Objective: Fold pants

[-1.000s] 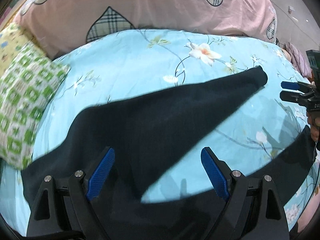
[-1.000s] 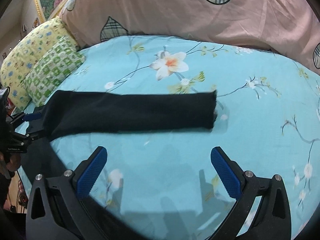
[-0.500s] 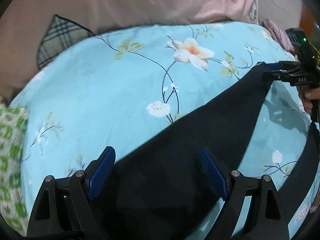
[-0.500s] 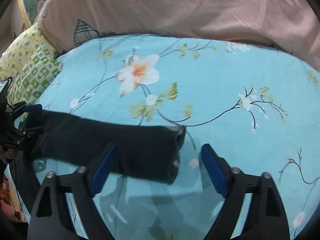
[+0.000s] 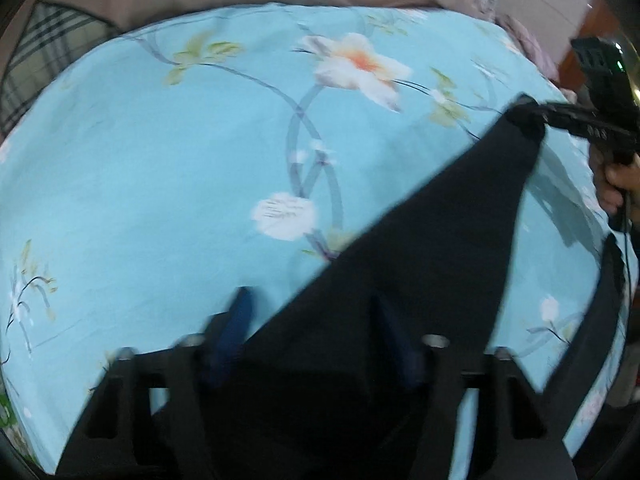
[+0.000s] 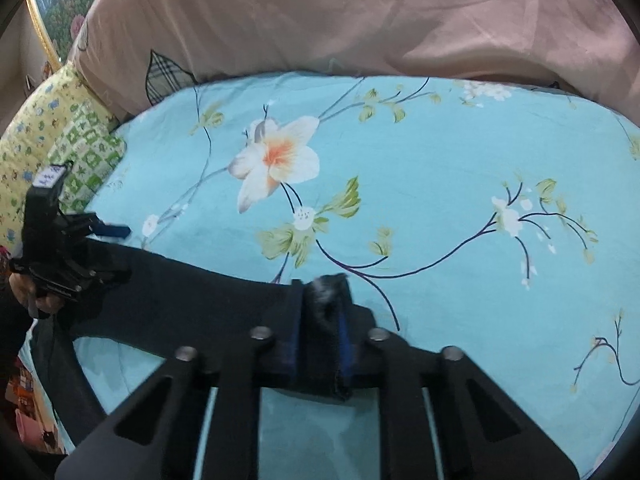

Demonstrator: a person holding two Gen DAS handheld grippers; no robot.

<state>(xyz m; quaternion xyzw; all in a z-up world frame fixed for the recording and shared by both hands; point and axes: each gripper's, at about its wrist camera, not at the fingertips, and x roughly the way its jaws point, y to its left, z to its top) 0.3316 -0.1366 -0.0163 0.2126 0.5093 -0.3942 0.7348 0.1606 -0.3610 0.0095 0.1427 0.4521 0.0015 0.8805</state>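
On the bed, both tools are grabbing the pants, and the folding is only just starting.

The right tool [image 6: 320, 332] is pinching the end of one leg of the black pants [image 6: 192, 296]. The left tool [image 5: 316, 344] is sitting around the wide top part, with cloth between its fingers, but it is too blurry to tell if it is squeezing. The pants are lying long and flat on the blue flower sheet [image 6: 440, 168], near the pink blanket [image 6: 360, 20]. No fold is showing, so all the folding is left to do.
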